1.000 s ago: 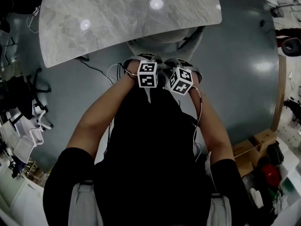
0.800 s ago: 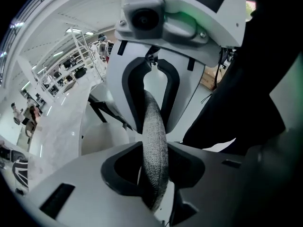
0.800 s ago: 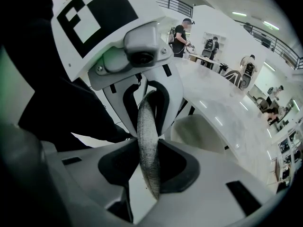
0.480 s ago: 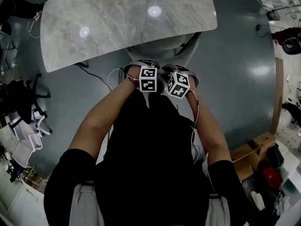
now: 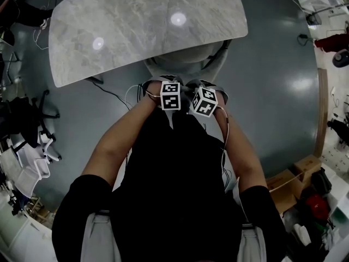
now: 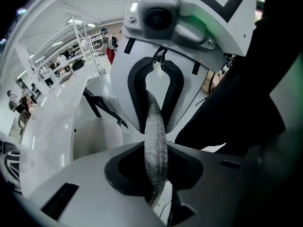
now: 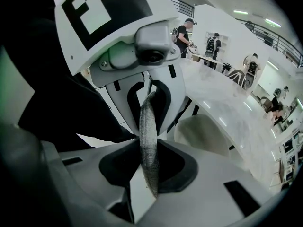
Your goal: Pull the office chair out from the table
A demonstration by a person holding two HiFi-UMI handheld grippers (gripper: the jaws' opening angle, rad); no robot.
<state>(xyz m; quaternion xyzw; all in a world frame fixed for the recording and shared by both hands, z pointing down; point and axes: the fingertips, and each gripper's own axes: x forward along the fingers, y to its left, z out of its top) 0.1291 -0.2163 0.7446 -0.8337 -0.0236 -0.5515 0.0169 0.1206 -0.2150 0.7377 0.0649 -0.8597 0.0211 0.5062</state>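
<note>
Looking down from the head view and starting at the left: spots a thin black cable (image 5: 112, 88) trailing over the glossy grey floor (image 5: 272, 91) beside the grey-veined marble table top (image 5: 136, 26). Finds the pale-seated office chair (image 5: 185, 56) at centre, tucked under the table's near edge, showing only its rounded seat and dark struts past the slab. Meets the left gripper (image 6: 156, 178) next, pointed steeply down at the chair's back and straddling the grey woven fabric edge (image 6: 155, 136) there. Has just been narrowing its jaws around that edge, touching it on one side but leaving a sliver of light on the other, so not clamped. Sees the same at the right gripper (image 7: 149, 178) just beside it, facing the left one across the fabric edge (image 7: 147, 126): jaws likewise just drawing in, fabric between them, a gap left on one side, no firm pinch. Ends at the far right with brown cardboard boxes (image 5: 286, 179) on the floor, well apart from the chair.
</note>
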